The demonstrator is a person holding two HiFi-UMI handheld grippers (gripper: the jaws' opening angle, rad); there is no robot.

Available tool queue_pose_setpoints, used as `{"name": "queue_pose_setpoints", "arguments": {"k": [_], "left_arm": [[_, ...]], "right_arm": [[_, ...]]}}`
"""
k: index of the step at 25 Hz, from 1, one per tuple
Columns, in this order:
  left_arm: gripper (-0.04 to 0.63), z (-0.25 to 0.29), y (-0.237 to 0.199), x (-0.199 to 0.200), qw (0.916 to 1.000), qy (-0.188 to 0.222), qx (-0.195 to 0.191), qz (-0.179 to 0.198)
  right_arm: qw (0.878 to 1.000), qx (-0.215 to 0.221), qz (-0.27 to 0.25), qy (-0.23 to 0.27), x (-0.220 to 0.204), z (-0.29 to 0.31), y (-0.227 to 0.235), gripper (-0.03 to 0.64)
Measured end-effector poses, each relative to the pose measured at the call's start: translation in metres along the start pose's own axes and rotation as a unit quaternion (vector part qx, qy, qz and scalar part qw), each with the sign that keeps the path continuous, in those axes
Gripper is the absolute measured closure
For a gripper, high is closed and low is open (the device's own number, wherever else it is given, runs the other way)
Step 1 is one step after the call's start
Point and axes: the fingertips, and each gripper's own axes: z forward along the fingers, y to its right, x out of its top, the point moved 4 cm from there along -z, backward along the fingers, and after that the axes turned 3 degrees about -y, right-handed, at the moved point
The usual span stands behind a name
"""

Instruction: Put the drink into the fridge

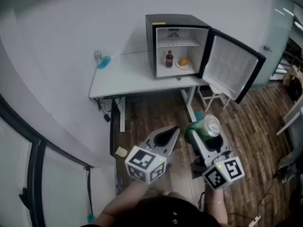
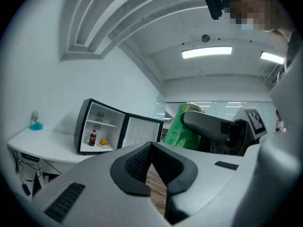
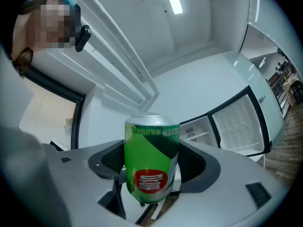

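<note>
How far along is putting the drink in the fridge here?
Done: fridge door open. In hand: right gripper grips the green can, well short of the fridge on the table. Left: reach the fridge, set the can inside, release. The left gripper is shut, empty.

The left tongs (image 2: 152, 146) are closed with tips meeting and nothing between them. Beyond, an open fridge (image 2: 94, 124) stands on the white desk (image 2: 42, 145). To its right is a green can (image 2: 180, 131) in the right tongs (image 2: 191, 124).
</note>
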Motion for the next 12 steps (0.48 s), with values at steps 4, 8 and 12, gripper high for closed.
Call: {"name": "queue_pose_setpoints", "arguments": {"k": [4, 8, 12], "left_arm": [[0.589, 0.0005, -0.0035, -0.0004, 1.0000, 0.005, 0.005, -0.001], [0.589, 0.0029, -0.0044, 0.0013, 0.9999, 0.009, 0.009, -0.001], [0.589, 0.0038, -0.0054, -0.0011, 0.9999, 0.006, 0.010, -0.003]], "right_arm": [[1.000, -0.002, 0.004, -0.001, -0.0023, 0.0027, 0.0022, 0.288], [1.000, -0.004, 0.001, -0.005, -0.0023, 0.0042, 0.0058, 0.288], [1.000, -0.002, -0.006, -0.006, -0.0023, 0.0060, 0.0052, 0.288]]}}
